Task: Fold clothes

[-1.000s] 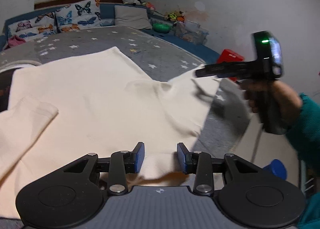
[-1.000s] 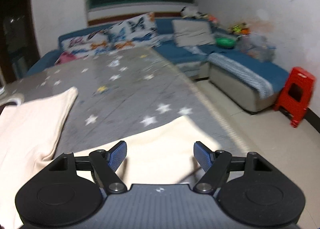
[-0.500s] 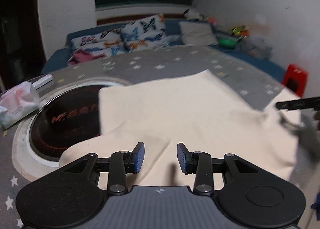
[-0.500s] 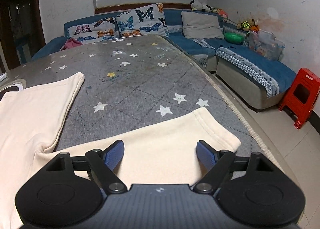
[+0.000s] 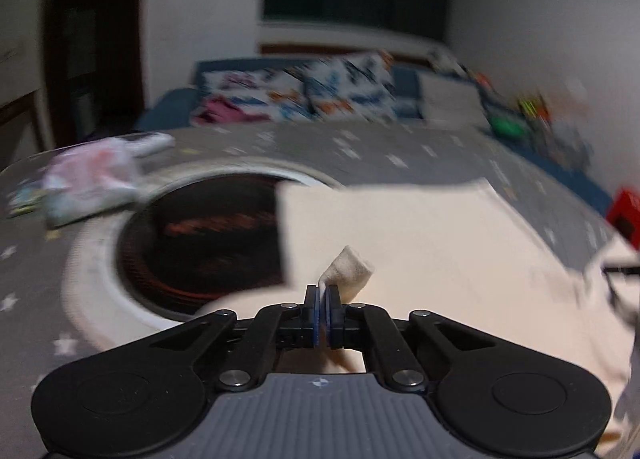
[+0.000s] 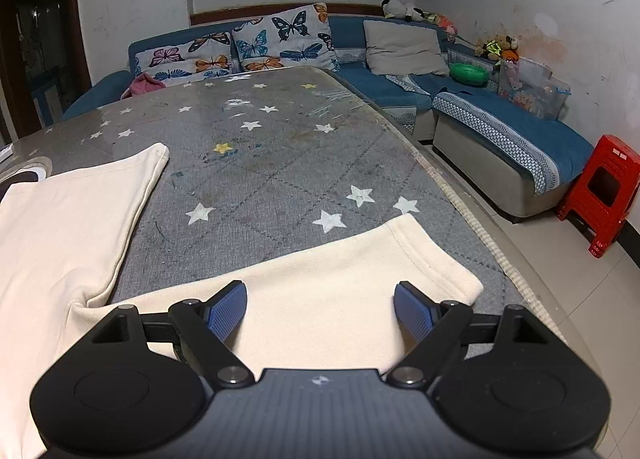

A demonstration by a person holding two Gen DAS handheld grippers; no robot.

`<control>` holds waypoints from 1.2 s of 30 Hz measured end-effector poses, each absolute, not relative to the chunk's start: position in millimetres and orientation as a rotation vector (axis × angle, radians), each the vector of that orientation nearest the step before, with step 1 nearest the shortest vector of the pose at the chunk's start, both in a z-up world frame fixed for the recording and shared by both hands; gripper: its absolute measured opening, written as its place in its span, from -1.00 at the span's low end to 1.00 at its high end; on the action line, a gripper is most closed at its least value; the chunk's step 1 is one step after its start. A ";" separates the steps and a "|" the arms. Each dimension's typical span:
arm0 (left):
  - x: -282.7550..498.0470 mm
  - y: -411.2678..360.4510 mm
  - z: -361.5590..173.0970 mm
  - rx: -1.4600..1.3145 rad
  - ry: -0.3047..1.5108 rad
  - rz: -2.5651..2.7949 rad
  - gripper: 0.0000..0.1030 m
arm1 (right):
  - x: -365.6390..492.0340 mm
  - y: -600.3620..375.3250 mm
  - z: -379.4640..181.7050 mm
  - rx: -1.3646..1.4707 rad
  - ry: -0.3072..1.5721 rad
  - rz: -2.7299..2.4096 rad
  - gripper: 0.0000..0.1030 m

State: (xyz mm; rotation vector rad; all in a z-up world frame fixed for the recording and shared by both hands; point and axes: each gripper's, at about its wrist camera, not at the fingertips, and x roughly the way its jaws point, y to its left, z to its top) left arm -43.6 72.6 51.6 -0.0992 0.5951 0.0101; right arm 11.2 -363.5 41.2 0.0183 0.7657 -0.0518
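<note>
A cream garment (image 5: 420, 243) lies spread on the grey star-patterned table cover (image 6: 280, 155). In the blurred left wrist view my left gripper (image 5: 322, 313) is shut on a pinched fold of the cream garment, a small tuft of cloth sticking up past the pads. In the right wrist view my right gripper (image 6: 320, 309) stands open just above a sleeve of the cream garment (image 6: 320, 291), which lies flat near the table's right edge; nothing is pressed between its fingers. The garment's body (image 6: 60, 227) lies to the left.
A round dark hotplate inset (image 5: 200, 243) with a pale rim sits left of the garment. A tissue pack (image 5: 92, 183) lies beyond it. A blue sofa (image 6: 500, 131) with butterfly pillows wraps the room; a red stool (image 6: 604, 191) stands on the floor at right.
My left gripper swung left toward the hotplate side of the garment and its jaws closed on a fold of cloth. The right gripper widened slightly and stayed over the sleeve.
</note>
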 end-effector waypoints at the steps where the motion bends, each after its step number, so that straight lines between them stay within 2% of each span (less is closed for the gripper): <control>1: -48.0 85.2 56.7 -0.126 0.582 0.043 -0.94 | 11.5 -363.5 41.4 0.018 0.767 -0.052 0.61; 7: -85.2 156.2 73.8 -0.233 0.521 0.238 -0.94 | 12.9 -362.3 41.1 0.018 0.769 -0.056 0.63; 16: -117.6 212.8 51.3 -0.252 0.584 0.424 -0.94 | 15.3 -361.1 40.4 0.010 0.771 -0.064 0.67; 26: -130.5 216.5 45.6 -0.252 0.624 0.465 -0.92 | 15.9 -358.9 42.1 -0.003 0.771 -0.070 0.67; 33: -101.2 186.0 53.8 -0.254 0.620 0.324 -0.71 | 10.8 -344.6 54.5 -0.031 0.735 -0.029 0.67; 36: -88.0 176.4 46.5 -0.255 0.639 0.293 -0.71 | 7.7 -333.3 63.3 -0.044 0.720 0.020 0.67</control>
